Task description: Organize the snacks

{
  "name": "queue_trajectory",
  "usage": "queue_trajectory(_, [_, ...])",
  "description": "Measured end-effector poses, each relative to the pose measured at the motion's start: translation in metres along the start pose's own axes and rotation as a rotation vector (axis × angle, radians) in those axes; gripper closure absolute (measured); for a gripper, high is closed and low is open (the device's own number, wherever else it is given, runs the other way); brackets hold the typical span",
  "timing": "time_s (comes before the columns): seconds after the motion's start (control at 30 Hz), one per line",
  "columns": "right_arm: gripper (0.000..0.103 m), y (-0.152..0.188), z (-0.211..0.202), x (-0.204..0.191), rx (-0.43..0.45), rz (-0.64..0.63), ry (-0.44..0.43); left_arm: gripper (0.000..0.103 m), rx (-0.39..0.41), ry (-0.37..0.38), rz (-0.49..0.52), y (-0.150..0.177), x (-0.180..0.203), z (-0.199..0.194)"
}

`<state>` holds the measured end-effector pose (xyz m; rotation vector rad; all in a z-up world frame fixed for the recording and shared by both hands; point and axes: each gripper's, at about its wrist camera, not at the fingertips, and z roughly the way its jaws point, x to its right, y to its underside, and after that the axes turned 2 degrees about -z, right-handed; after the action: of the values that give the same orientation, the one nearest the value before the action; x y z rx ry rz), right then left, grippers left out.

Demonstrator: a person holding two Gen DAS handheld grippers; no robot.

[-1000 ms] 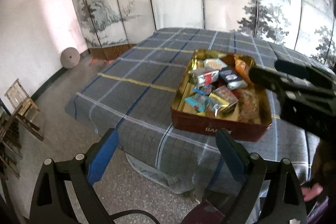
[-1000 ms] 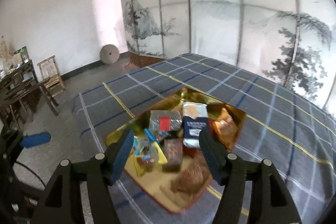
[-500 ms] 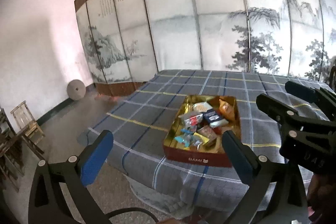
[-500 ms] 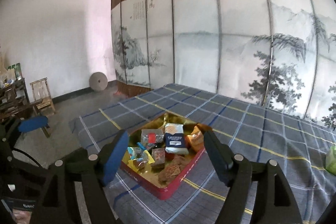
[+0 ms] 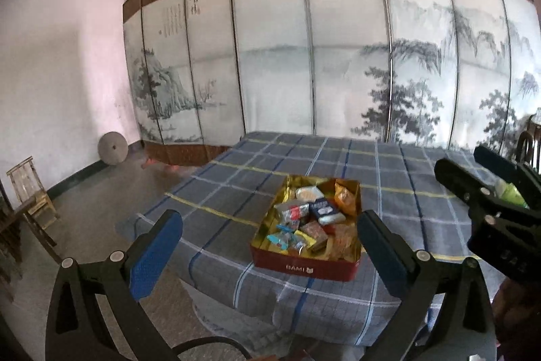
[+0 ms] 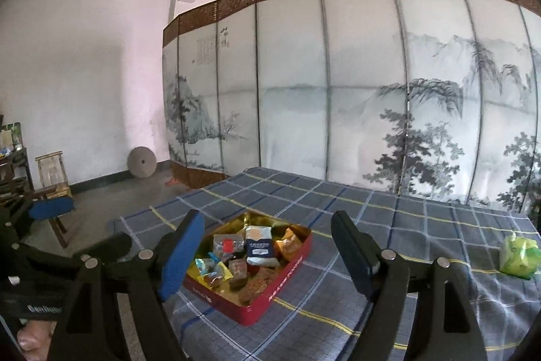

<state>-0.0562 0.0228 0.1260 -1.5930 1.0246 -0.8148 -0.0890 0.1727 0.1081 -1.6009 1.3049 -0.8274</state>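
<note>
Both the left gripper (image 5: 270,246) and right gripper (image 6: 267,246), jaws just widening, hung empty short of the red tin (image 5: 306,266) near the table's (image 6: 422,225) front edge; its wrapped snacks (image 6: 258,246) looked light, crinkly, crushable, best pinched by a packet edge.

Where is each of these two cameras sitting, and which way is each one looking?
Left wrist view: sits on the left gripper, looking along its open blue-padded fingers at the red snack tin; the right gripper shows at the right edge.
Right wrist view: sits on the right gripper, whose jaws have just been opening with nothing between them, facing the same tin from its corner; the left gripper's blue pad shows at the left edge.
Both share the tin, the checked cloth and the painted screen.
</note>
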Motion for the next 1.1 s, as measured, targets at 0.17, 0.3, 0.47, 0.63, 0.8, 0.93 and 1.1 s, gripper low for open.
queue_trajectory(0.17, [0.022,-0.005,-0.012,0.006,0.023,0.016,0.027,0.000,0.013,0.017,0.012,-0.006,-0.001,-0.013])
queue_trajectory(0.3, [0.022,-0.006,-0.018,0.005,0.026,0.007,0.030,0.000,-0.014,0.064,0.005,-0.009,-0.005,-0.017])
queue_trajectory(0.47, [0.022,-0.009,-0.022,0.002,0.030,0.001,0.029,0.000,0.002,0.057,0.002,-0.008,-0.003,-0.024])
queue_trajectory(0.63, [0.022,-0.008,-0.023,0.001,0.024,-0.001,0.032,0.000,0.000,0.070,-0.027,-0.008,-0.005,-0.026])
queue_trajectory(0.8, [0.022,-0.005,-0.020,-0.003,0.001,-0.007,0.032,0.000,-0.046,0.066,-0.024,-0.004,-0.007,-0.016])
queue_trajectory(0.93, [0.022,-0.002,-0.021,-0.007,-0.005,-0.017,0.032,0.000,-0.054,0.044,-0.013,0.003,-0.007,-0.013])
queue_trajectory(1.1, [0.022,0.002,-0.027,-0.013,-0.008,-0.037,0.035,0.000,-0.065,0.038,-0.014,0.012,-0.009,-0.007])
